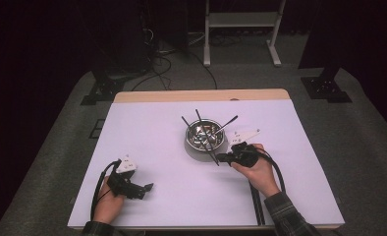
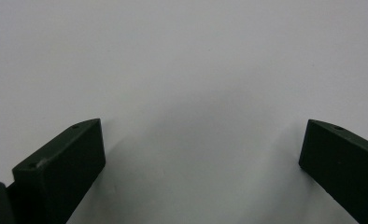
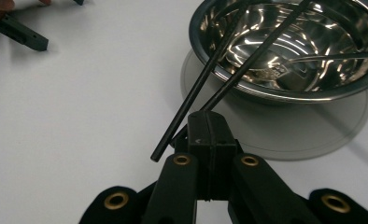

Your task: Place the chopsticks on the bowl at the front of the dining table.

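place: lab or recording studio | cues: black curtains point(image 1: 44, 39) all round, cables point(image 1: 157, 64) at 11 o'clock, white frame stand point(image 1: 240, 19) at 12 o'clock, grey carpet point(image 1: 363, 128)

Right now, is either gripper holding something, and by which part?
The right gripper is shut on a thin black stick at its lower end, outside the steel bowl. The left gripper is open, holding nothing.

Surface point(image 1: 147, 147) evenly lit from above against dark surroundings; glare streaks inside steel bowl point(image 3: 289, 46); soft shadows, slightly soft focus.
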### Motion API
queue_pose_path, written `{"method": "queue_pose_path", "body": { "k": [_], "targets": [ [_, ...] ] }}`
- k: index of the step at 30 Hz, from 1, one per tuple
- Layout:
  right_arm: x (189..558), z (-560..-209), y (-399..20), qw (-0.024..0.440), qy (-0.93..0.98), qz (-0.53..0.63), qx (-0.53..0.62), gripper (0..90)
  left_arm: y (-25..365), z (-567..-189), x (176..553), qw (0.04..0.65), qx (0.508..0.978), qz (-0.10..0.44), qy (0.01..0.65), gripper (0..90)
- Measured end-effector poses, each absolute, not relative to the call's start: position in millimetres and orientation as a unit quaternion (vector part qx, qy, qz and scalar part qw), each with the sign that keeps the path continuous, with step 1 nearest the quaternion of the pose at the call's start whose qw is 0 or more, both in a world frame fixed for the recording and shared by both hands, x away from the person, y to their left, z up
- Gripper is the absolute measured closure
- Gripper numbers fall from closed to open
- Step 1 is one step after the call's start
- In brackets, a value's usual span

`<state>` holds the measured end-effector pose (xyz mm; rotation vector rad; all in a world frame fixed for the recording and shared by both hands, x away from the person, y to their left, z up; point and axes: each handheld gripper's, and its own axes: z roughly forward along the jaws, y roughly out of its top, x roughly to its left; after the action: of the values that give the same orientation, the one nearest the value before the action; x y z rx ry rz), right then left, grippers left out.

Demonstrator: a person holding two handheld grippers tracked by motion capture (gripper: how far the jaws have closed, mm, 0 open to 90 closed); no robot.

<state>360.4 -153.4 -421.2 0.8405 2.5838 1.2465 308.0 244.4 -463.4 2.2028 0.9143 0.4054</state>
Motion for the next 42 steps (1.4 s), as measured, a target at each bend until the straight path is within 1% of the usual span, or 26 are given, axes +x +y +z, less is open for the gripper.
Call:
{"method": "queue_pose_path", "body": {
  "k": [23, 35, 42],
  "targets": [
    [353, -424, -119, 0.060, 0.874, 0.415, 0.245, 89.6, 244, -463, 308, 0.353, 0.852, 0.157, 0.353, 0.0],
    [355, -416, -122, 0.074, 0.869, 0.421, 0.249, 89.6, 244, -463, 308, 0.354, 0.852, 0.157, 0.354, 0.0],
    [368, -402, -116, 0.083, 0.862, 0.429, 0.258, 89.6, 244, -463, 308, 0.354, 0.852, 0.157, 0.353, 0.0]
  ]
}}
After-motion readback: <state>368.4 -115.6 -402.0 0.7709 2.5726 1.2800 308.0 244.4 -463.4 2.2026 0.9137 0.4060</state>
